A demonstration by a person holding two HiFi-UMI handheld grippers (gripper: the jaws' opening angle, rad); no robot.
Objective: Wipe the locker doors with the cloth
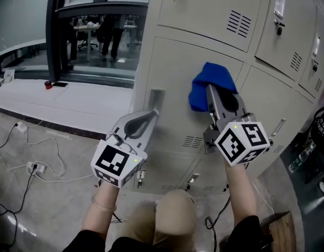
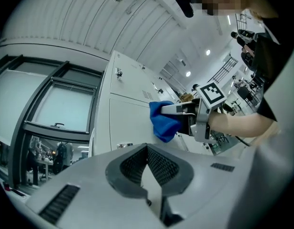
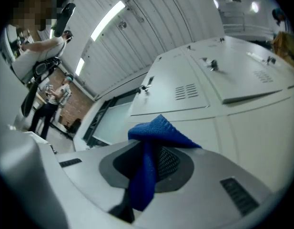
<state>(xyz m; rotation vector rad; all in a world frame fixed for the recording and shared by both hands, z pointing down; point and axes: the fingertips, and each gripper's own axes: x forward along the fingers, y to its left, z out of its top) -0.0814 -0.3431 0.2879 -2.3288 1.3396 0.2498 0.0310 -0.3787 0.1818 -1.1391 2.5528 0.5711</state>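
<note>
Grey floor (image 1: 62,214) fills the lower left of the frame. White cables (image 1: 59,152) trail across it to what looks like a power strip (image 1: 34,167). Lockers (image 1: 204,62) stand on it at right.

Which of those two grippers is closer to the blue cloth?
Right. The right gripper is shut on the cloth; the left gripper, shut and empty, is lower and to its left, apart.

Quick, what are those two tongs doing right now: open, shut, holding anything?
Left tongs: closed, nothing between them.
Right tongs: closed on the blue cloth.
</note>
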